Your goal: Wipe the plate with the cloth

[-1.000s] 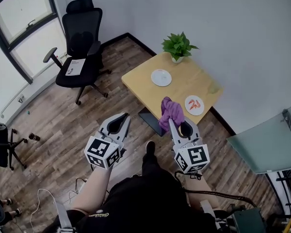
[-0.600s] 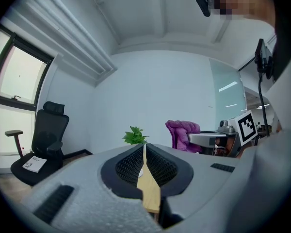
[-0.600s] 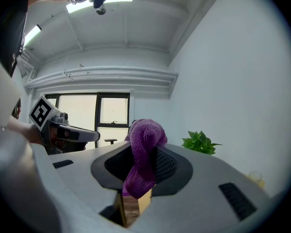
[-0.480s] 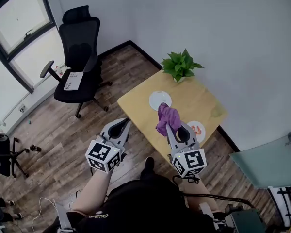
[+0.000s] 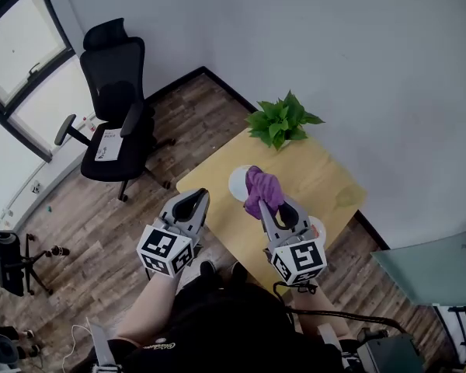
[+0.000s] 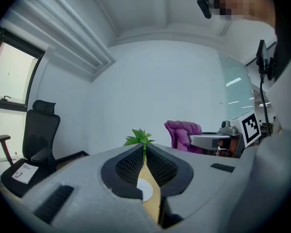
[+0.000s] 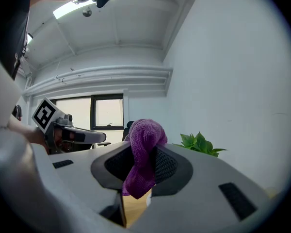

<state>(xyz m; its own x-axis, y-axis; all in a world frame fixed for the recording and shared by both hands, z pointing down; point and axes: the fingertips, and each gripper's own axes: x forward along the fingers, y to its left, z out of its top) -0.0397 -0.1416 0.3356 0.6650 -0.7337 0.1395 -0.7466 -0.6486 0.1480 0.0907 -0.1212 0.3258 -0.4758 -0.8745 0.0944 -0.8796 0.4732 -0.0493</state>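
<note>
Pinching the purple cloth [image 5: 264, 189], right hand-held gripper [image 5: 265, 203] has the plate [image 5: 237, 185] just beyond its tips; left hand-held gripper [image 5: 193, 201] alongside, jaws pressed together.

Light wood table [image 5: 330, 169] stands in the room's corner, on plank floor [image 5: 101, 216]. On top:
- potted plant [image 5: 279, 121], upright at the far edge
- white plate [image 5: 238, 185] near the left edge
- second plate [image 5: 319, 225] at the near right, mostly hidden

All three lie apart.
</note>
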